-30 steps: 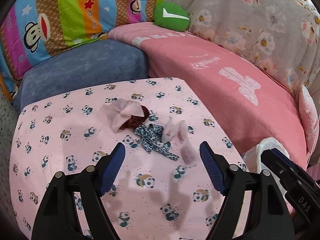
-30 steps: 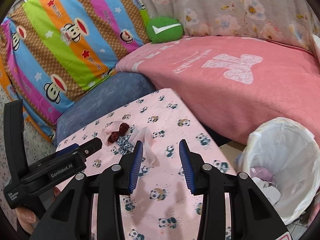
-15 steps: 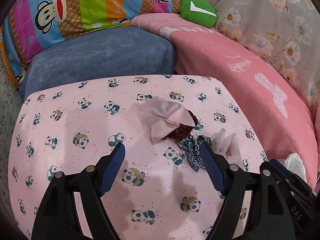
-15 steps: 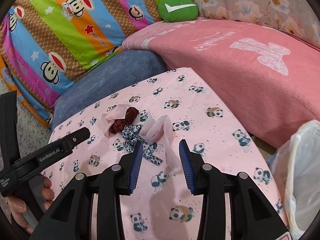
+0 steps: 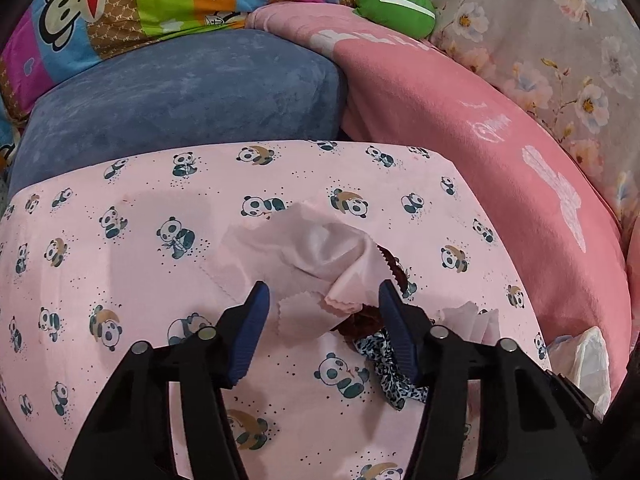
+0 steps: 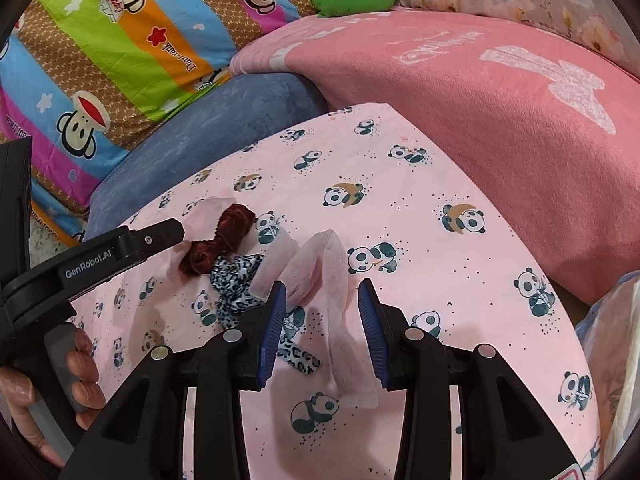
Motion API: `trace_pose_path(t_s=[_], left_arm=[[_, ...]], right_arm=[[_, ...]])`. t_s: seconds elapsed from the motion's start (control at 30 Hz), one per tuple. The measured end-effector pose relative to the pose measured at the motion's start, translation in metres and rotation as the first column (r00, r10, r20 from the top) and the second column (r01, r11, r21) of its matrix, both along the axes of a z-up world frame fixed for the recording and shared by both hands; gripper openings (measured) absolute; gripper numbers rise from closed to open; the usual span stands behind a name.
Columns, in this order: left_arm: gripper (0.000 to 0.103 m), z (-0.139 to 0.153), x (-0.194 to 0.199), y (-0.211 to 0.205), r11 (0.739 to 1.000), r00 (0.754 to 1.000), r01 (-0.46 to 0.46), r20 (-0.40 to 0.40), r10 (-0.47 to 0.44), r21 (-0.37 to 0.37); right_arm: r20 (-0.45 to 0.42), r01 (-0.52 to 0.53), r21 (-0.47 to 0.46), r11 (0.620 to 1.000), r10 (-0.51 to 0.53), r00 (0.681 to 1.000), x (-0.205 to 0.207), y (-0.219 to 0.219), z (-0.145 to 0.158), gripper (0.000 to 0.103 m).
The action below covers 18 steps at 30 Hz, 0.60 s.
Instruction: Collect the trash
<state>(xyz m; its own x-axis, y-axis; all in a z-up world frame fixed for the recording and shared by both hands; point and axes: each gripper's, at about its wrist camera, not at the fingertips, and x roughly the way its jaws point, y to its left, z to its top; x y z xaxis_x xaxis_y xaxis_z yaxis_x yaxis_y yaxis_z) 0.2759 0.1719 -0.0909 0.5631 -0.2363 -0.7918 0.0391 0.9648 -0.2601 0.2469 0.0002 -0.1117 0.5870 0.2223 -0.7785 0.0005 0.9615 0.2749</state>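
A small heap of scraps lies on the panda-print table [image 5: 120, 272]. A pale pink cloth [image 5: 316, 256] covers part of a dark red scrunchie [image 6: 224, 240]. A leopard-print strip [image 6: 236, 284] lies beside them, then a folded pink tissue [image 6: 328, 280]. My left gripper [image 5: 324, 304] is open, its jaws on either side of the pink cloth's near edge. My right gripper [image 6: 322, 300] is open, straddling the tissue. The left gripper also shows in the right wrist view [image 6: 160, 236], over the scrunchie.
A bin with a white liner [image 6: 616, 360] stands off the table's right edge; it also shows in the left wrist view [image 5: 584, 360]. Behind the table are a blue cushion [image 5: 180, 96], a pink blanket [image 5: 480, 128], a striped monkey-print cover [image 6: 120, 40] and a green pillow [image 5: 394, 2].
Both grippers have moved forward and down toward the heap. The left now brackets the pink cloth; the right now brackets the tissue. Both stay open.
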Motion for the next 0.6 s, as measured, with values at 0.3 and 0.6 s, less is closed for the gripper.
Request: trace_pose_path(t_s=[0.3,0.6], left_arm=[[0.005,0.001,-0.002,0.002,0.999,0.999,0.033,0.003,-0.033,-0.024],[0.003,0.030,-0.019,0.002,0.999,0.998,0.025,0.053,-0.024,-0.033]], right_arm=[[-0.030,-0.016,0.002,1.000,0.016,0.999,0.006,0.001,-0.017,0.027],[0.009,-0.041,0.008,0.999,0.041,0.999,-0.005,0.006,-0.002,0.005]])
